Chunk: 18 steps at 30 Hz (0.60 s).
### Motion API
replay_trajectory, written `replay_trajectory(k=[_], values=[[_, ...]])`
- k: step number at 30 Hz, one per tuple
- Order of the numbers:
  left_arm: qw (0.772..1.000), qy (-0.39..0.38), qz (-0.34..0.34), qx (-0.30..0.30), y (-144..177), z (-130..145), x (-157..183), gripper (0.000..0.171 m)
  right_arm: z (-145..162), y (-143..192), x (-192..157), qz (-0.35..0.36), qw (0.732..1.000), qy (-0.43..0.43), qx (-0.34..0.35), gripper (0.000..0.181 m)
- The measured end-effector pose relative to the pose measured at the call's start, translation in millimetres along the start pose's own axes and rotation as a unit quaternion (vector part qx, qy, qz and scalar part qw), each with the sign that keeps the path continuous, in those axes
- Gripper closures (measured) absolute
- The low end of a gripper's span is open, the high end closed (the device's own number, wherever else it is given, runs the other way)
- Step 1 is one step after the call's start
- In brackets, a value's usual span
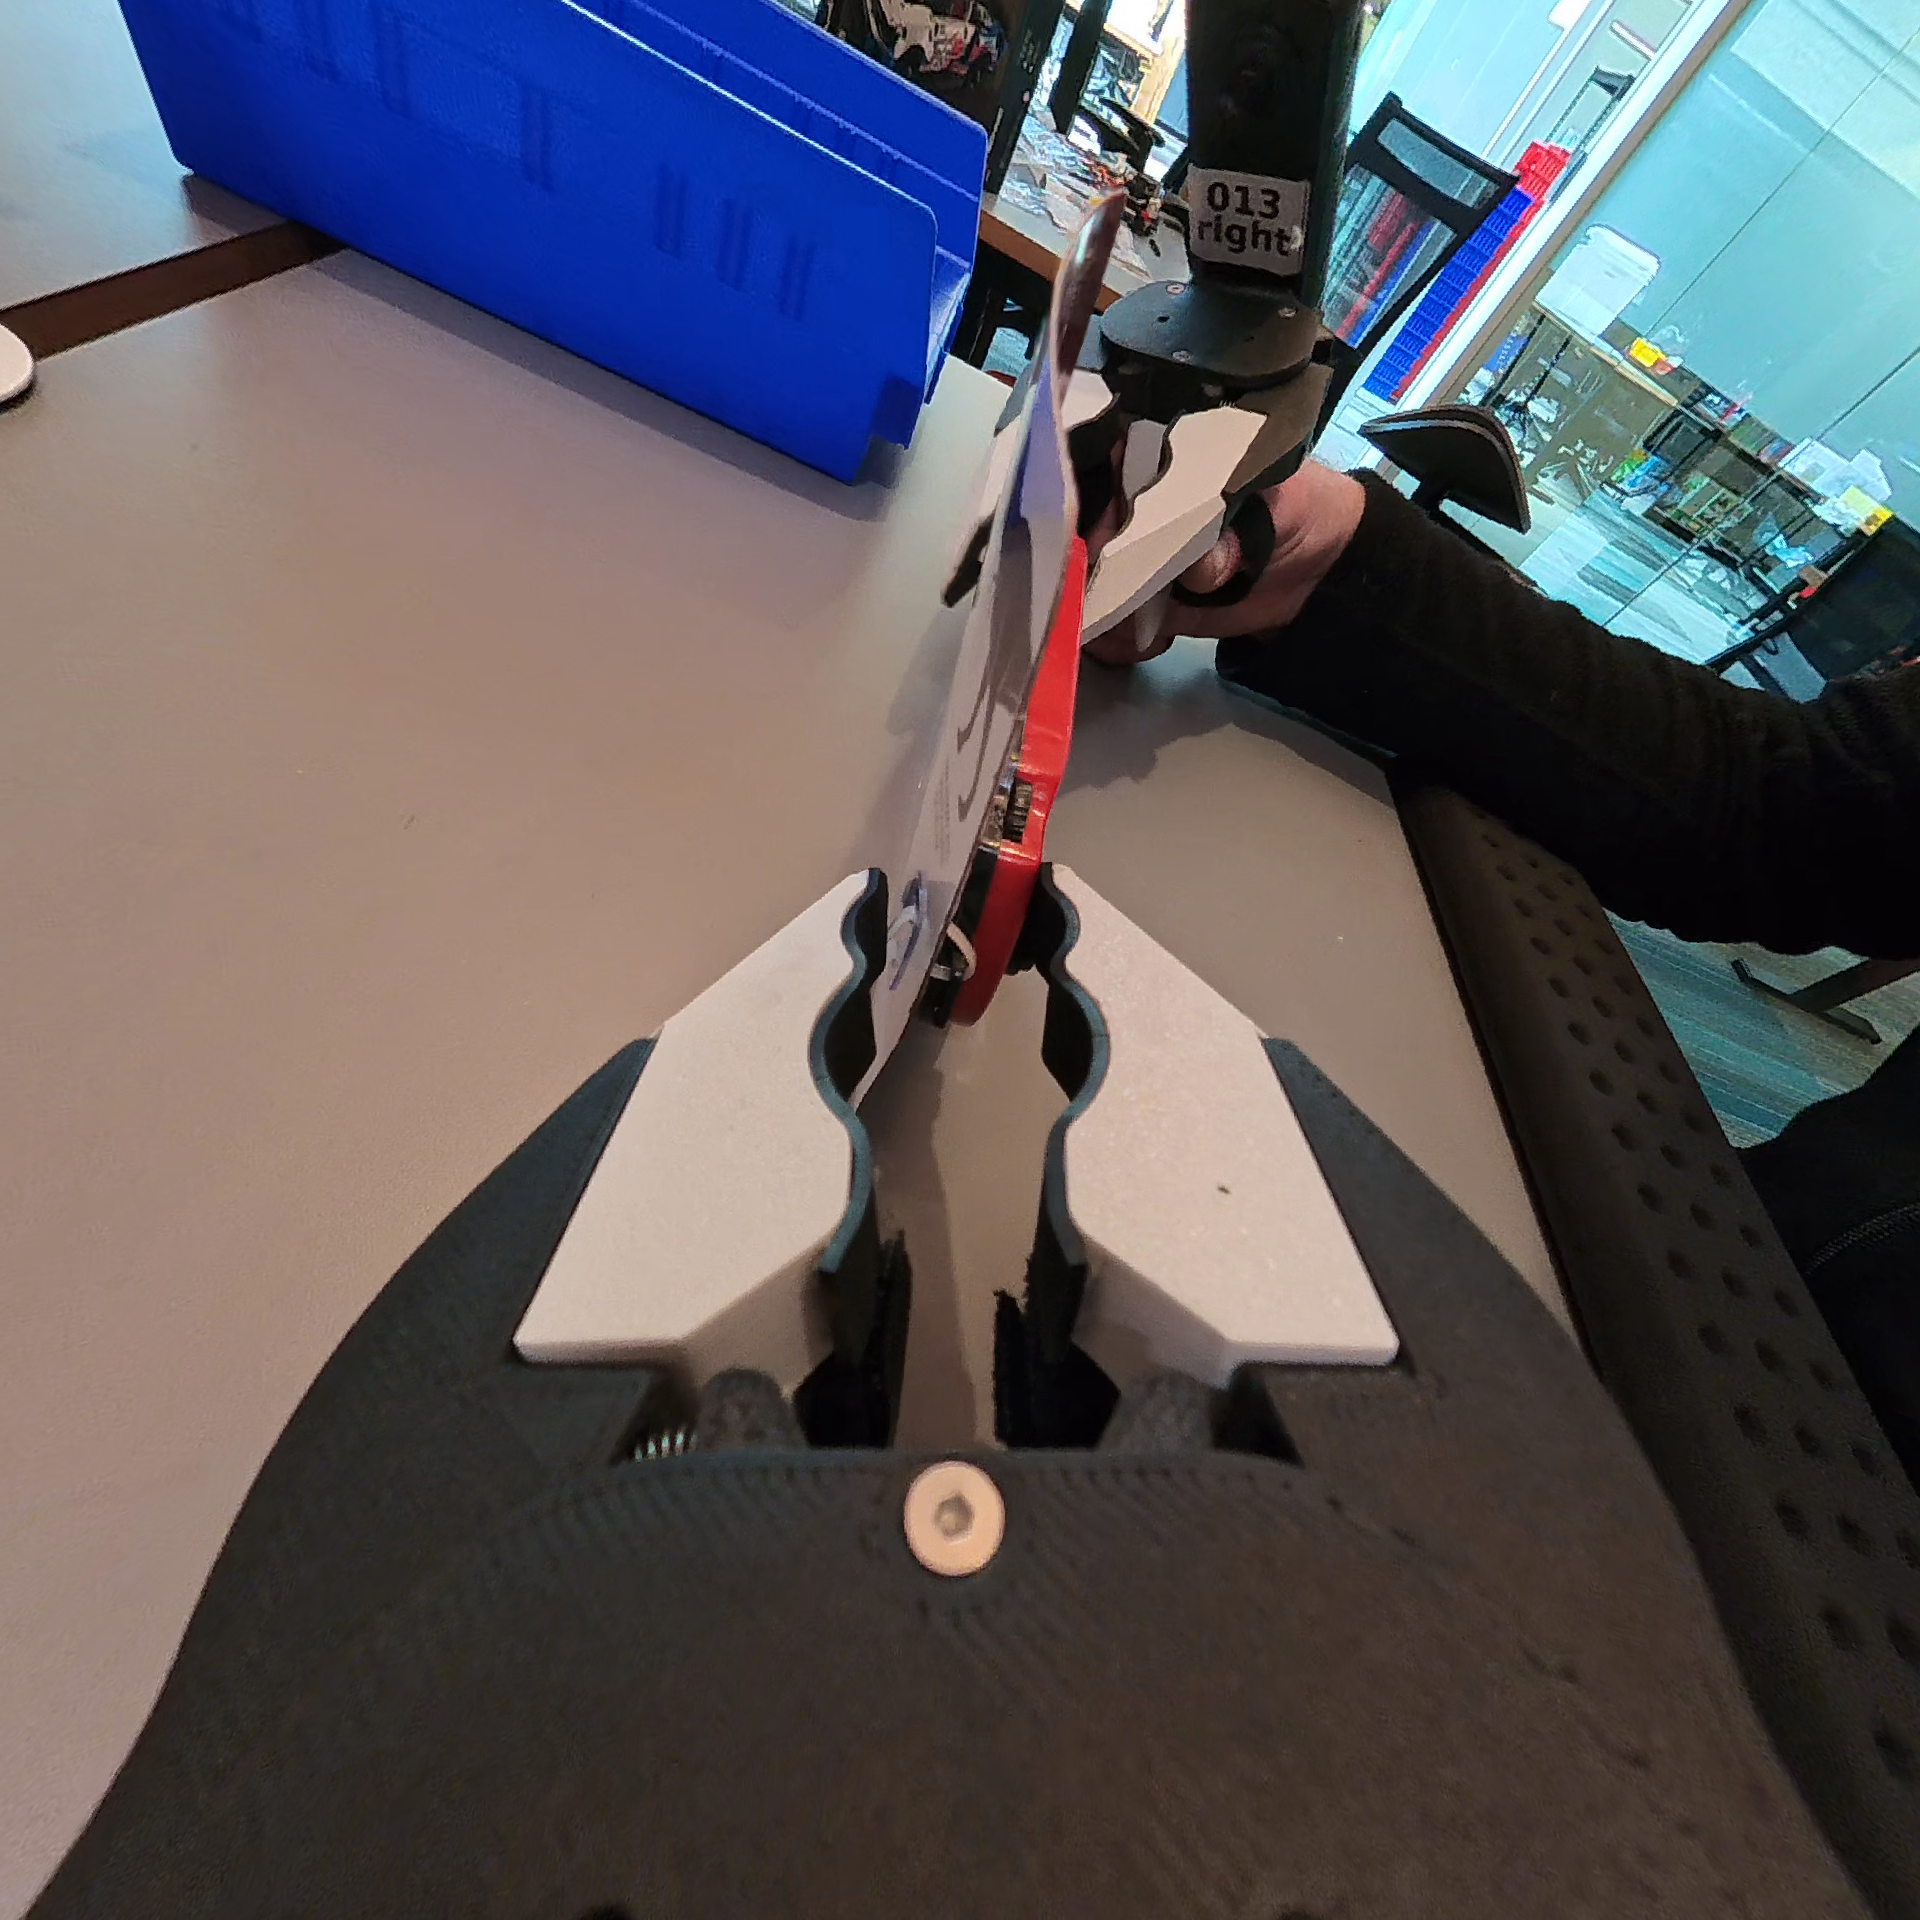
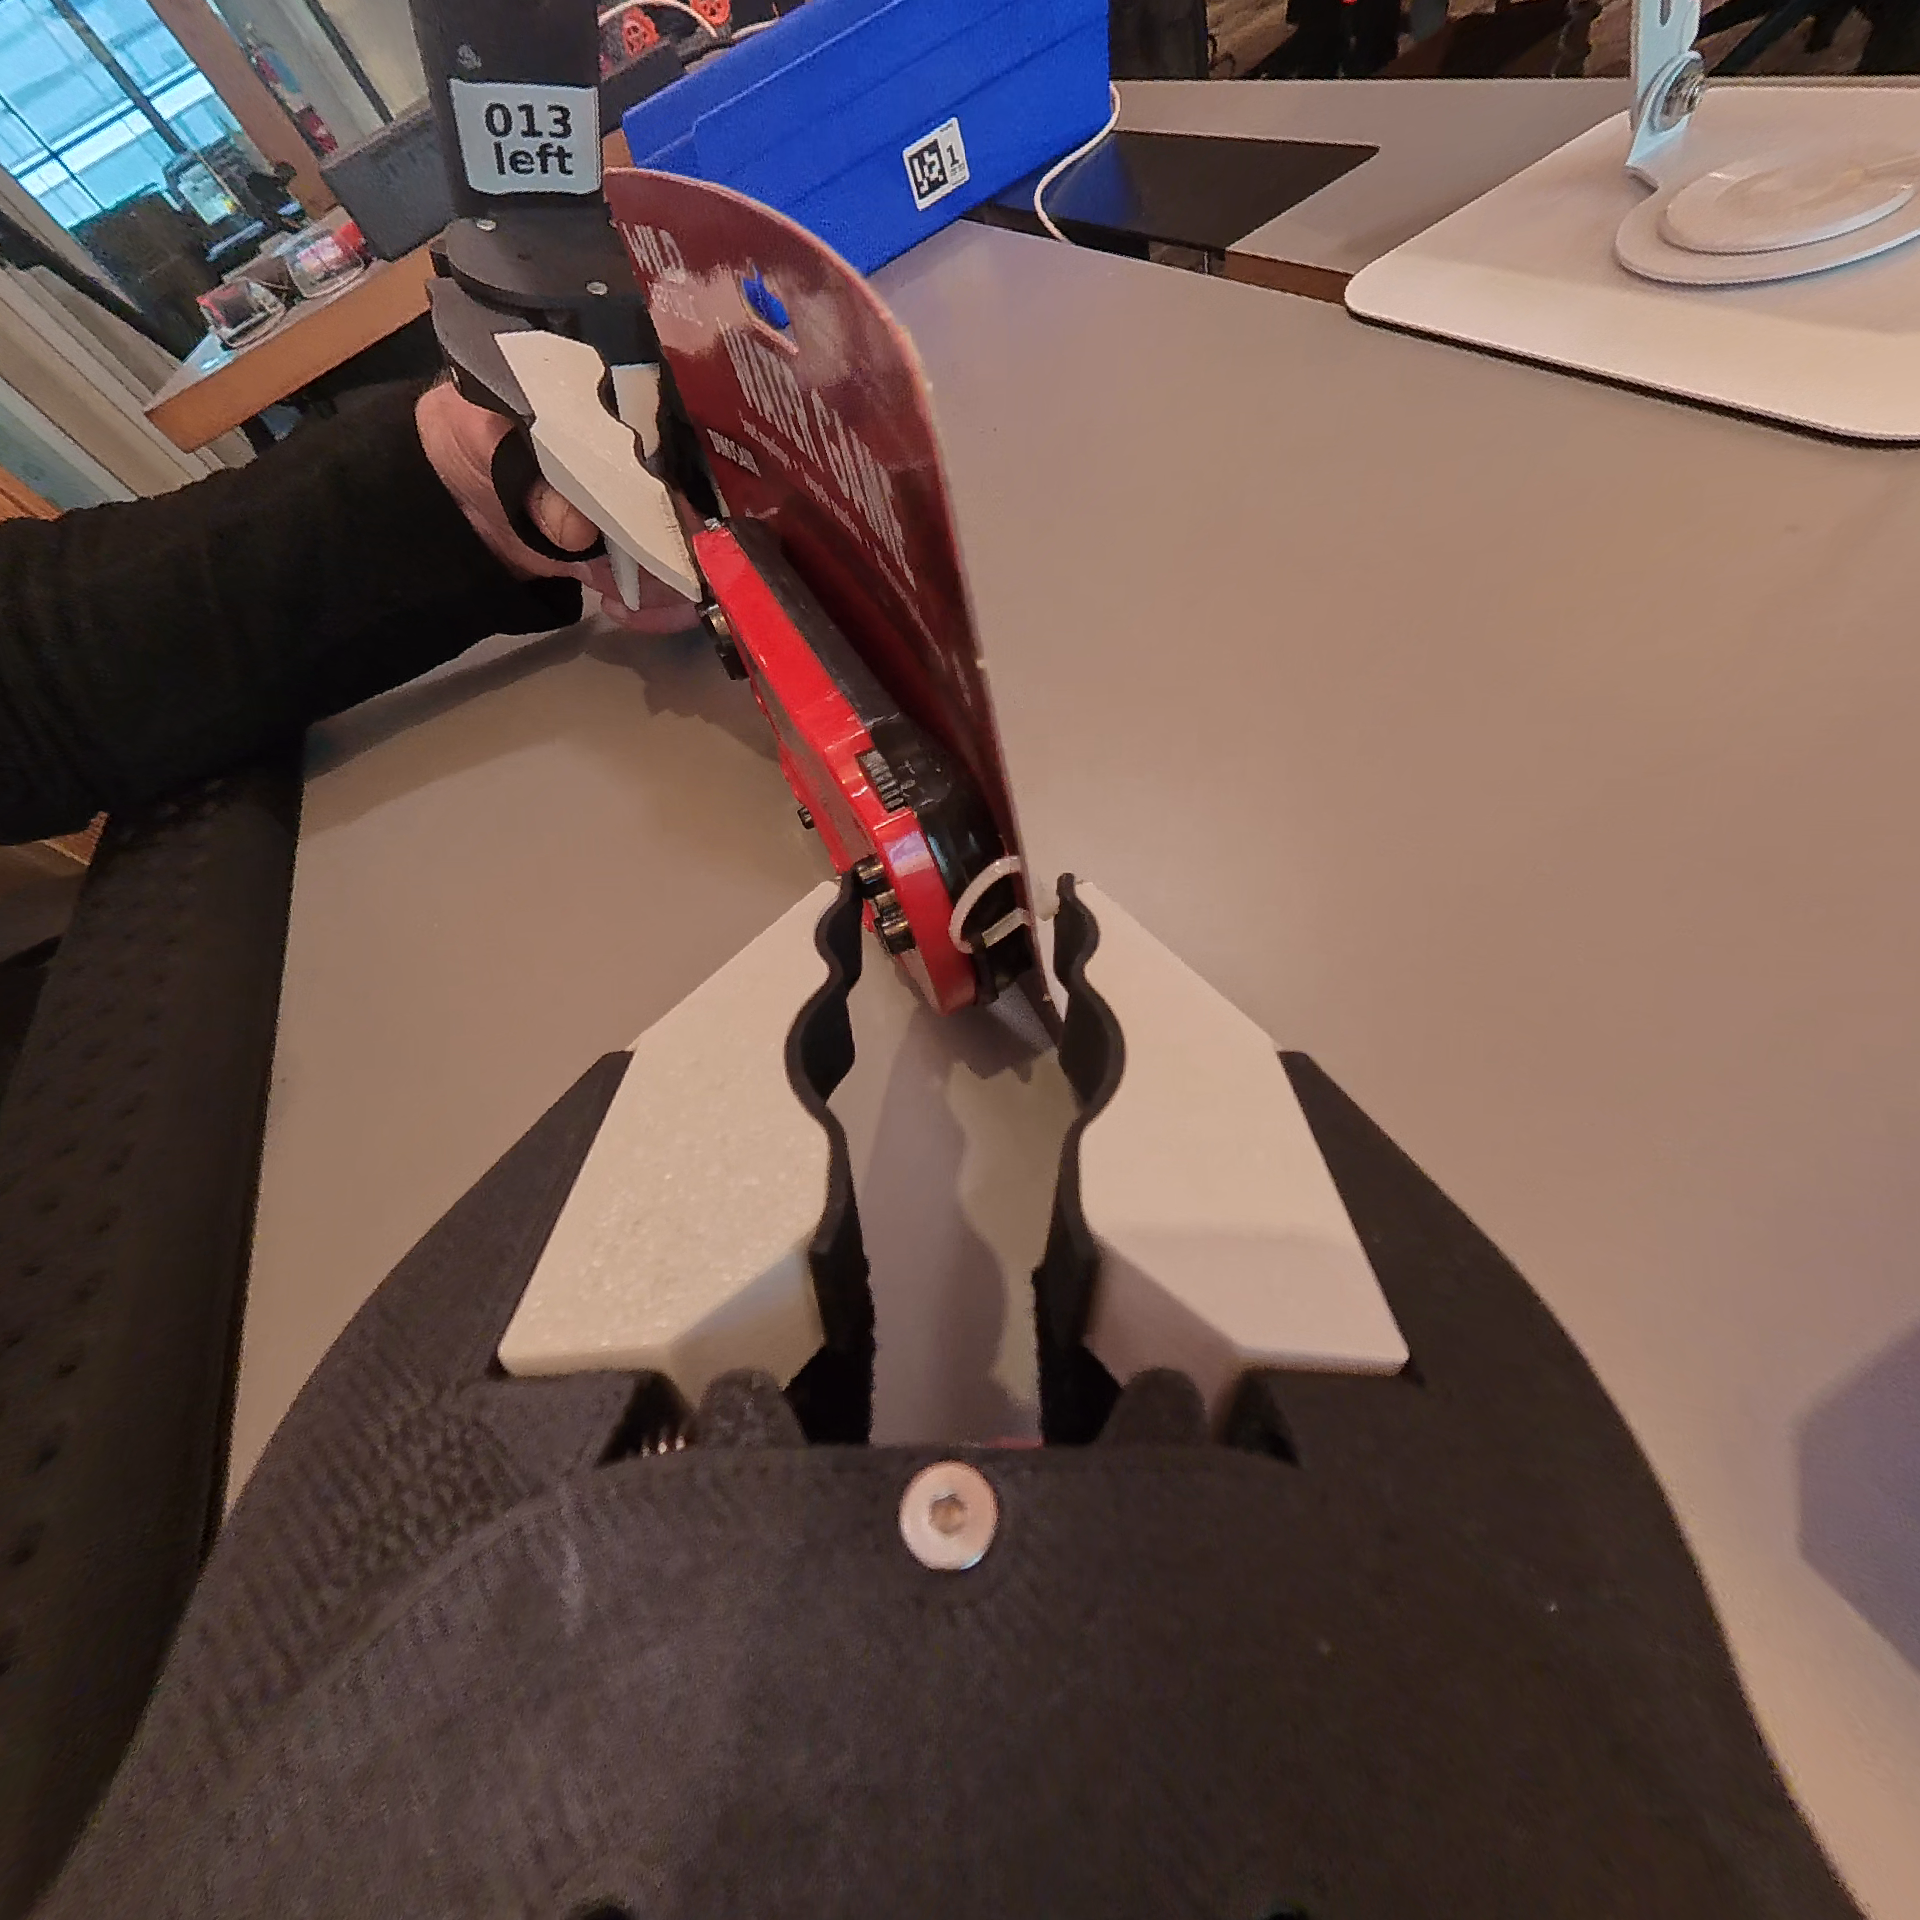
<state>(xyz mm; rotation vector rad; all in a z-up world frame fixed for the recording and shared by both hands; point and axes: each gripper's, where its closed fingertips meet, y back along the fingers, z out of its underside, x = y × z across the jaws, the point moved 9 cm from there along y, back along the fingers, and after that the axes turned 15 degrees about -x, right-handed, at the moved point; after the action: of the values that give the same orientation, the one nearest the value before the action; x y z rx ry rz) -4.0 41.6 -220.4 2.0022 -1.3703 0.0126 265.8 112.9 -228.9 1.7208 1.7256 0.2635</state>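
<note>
A packaged red toy point(image 1: 1049, 707) on a printed backing card point(image 1: 977, 727) stands on its edge, tilted, on the grey table point(image 1: 416, 727). My left gripper point(image 1: 961, 894) is shut on the near end of the package. My right gripper point(image 1: 1122, 499) grips the far end, held by a hand in a black sleeve. In the right wrist view, my right gripper point(image 2: 956, 894) is shut on its end of the red toy point(image 2: 810, 717) and dark red card point(image 2: 831, 416). The left gripper point(image 2: 665, 488) clamps the opposite end.
A blue plastic bin point(image 1: 582, 208) stands at the table's back and also shows in the right wrist view point(image 2: 862, 125). A black mesh chair point(image 1: 1662, 1195) sits along the table's edge. A white stand on a white mat point(image 2: 1766, 208) is at the far right.
</note>
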Motion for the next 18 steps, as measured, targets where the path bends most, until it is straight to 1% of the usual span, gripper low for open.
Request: replay_trajectory(k=[5, 18], values=[[1.000, -0.004, -0.001, -0.003, -0.3, 0.1, 1.1, 0.145, -0.1, -0.1, 0.6, -0.007, 1.000, -0.013, -0.006, 0.152], [1.000, -0.003, 0.000, -0.003, -0.2, -0.3, 0.8, 0.145, 0.6, 0.1, 0.7, -0.015, 1.000, -0.014, -0.006, 0.151]])
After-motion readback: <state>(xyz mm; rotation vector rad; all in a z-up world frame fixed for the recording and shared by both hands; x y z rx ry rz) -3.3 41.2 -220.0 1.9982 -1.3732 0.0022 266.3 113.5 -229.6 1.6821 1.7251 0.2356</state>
